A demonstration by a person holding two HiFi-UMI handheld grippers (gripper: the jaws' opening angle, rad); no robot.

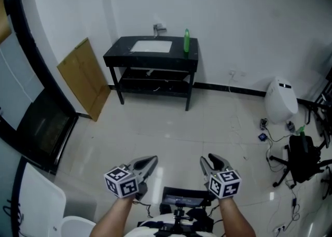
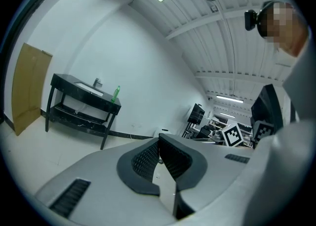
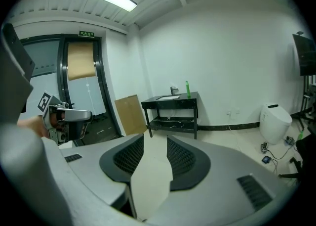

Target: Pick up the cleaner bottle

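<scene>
- Pale tiled floor (image 1: pixel 171 127): lies between both grippers and the washstand.
- Black metal washstand (image 1: pixel 116 54) with white inset basin (image 1: pixel 151 46): far ahead of both grippers, against the wall.
- Brown flat board (image 1: pixel 83 78): leaning on the wall, ahead-left of the left gripper.
- White rounded plastic unit (image 1: pixel 280 100): ahead-right of the right gripper.
- Black tripod stand (image 1: pixel 303 158): right of the right gripper, among cables.
- Left gripper (image 1: pixel 152 159): jaw tips together, nothing held.
- Right gripper (image 1: pixel 208 158): jaws slightly parted, empty.
- Green plastic cleaner bottle (image 1: pixel 187 40): upright on the washstand's right end, well apart from both grippers.
- Chrome tap (image 1: pixel 158 29): behind the basin.
</scene>
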